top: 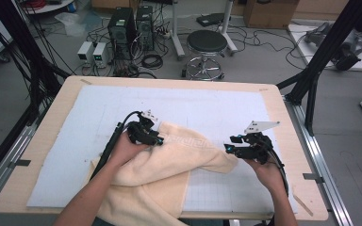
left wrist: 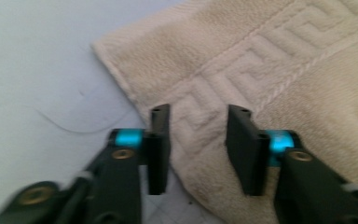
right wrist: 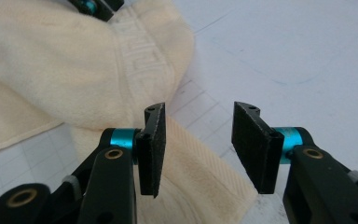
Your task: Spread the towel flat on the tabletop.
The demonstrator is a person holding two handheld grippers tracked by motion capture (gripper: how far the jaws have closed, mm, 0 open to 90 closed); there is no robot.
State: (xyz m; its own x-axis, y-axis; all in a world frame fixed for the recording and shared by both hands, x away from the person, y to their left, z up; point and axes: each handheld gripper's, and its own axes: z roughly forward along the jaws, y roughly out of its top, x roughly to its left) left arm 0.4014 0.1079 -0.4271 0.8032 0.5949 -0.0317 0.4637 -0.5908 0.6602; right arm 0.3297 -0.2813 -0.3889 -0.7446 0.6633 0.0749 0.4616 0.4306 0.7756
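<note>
We see a wooden table [top: 47, 136] topped with a white gridded mat [top: 179, 106]. Behind it on the floor: a black round stool [top: 207, 42], two computer towers [top: 131, 26], two small white power units [top: 93, 52], tangled cables [top: 151, 61], a cardboard box [top: 268, 12].

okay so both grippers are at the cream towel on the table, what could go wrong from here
1. The left gripper has its jaws apart over the patterned border of the towel, beside its edge. If they close there, they may pinch only the top layer or slip off the edge.
2. The right gripper stands open above the towel's other corner, gripping nothing. A pull by one hand alone could drag and bunch the cloth.
3. Part of the towel hangs over the near edge of the table; it might slide off.
</note>
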